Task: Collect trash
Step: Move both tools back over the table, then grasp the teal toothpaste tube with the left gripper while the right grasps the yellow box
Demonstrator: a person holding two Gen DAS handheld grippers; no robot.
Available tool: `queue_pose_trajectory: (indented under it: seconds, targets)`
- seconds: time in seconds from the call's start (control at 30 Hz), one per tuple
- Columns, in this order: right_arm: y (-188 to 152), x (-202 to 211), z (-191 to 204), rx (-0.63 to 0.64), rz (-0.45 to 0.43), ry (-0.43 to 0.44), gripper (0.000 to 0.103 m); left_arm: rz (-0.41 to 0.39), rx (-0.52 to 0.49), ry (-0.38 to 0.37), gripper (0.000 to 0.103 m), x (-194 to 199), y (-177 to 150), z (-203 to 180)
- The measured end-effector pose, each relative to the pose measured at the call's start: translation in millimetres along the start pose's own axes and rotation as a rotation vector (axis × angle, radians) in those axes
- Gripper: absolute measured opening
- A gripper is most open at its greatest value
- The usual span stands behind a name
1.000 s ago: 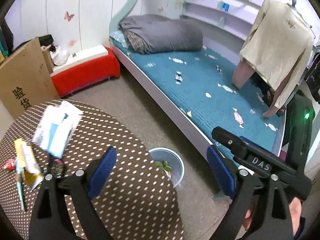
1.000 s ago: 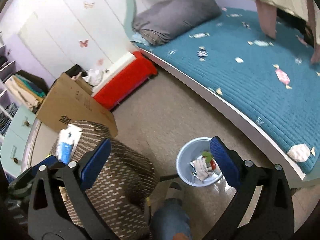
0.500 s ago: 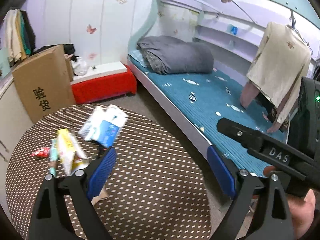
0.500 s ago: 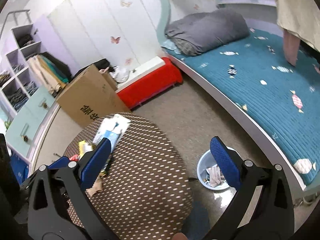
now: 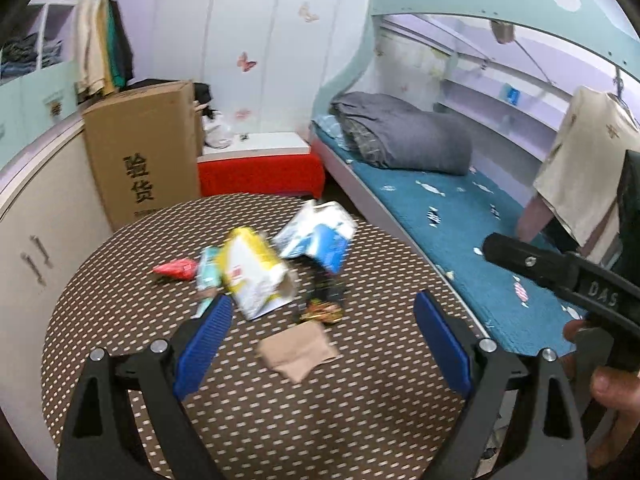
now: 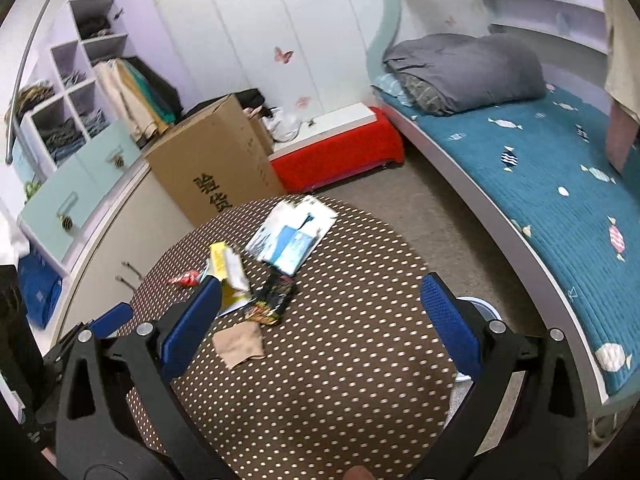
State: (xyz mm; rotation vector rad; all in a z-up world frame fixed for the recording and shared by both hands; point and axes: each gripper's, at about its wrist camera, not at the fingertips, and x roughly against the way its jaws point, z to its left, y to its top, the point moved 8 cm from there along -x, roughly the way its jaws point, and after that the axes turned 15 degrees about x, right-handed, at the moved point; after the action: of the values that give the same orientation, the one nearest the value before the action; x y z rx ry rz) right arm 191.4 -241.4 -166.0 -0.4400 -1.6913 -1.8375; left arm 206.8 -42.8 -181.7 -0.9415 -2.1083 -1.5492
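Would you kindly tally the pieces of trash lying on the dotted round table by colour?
Blue-and-white packet: 1
Yellow-and-white packet: 1
Red wrapper: 1
Pale green wrapper: 1
Dark multicoloured wrapper: 1
Tan paper piece: 1
Total: 6

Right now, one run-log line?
left gripper: open, empty | right gripper: open, empty | trash on table: tan paper, yellow box

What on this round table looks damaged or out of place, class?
The yellow carton lies on its side with its end torn open, among loose wrappers and a crumpled brown paper scrap scattered on the dotted tablecloth. Both grippers are open and hold nothing.
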Motion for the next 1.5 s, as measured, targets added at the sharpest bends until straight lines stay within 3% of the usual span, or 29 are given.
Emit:
queue_pose_trajectory:
  seconds: [0.27, 0.57, 1.03, 1.3, 1.37, 1.47, 1.5]
  targets:
    - [-5, -29, 34, 0.065, 0.054, 0.041, 0.097, 0.008, 0.083, 0.076, 0.09, -8, -1, 66]
    - [-9, -75, 59, 0.119, 0.117, 0.085, 0.097, 0.045, 0.111, 0.149, 0.09, -42, -4, 108]
    - [-8, -163, 104, 0.221, 0.208, 0.228, 0.097, 0.117, 0.033, 0.213, 0.089, -114, 2, 120]
    - [-8, -199, 121, 0.273, 0.24, 0.255, 0.093, 0.143, 0.018, 0.23, 0.063, -130, -1, 120]
    - [-13, -205, 123, 0.266, 0.26, 0.272, 0.072, 0.138, 0.014, 0.236, 0.049, -132, 0, 120]
    - [-17, -209, 128, 0.311, 0.262, 0.259, 0.05, 0.133, 0.028, 0.22, 0.027, -133, 4, 120]
    - [-17, -209, 128, 0.309, 0.264, 0.266, 0.05, 0.132, 0.034, 0.215, 0.021, -133, 5, 121]
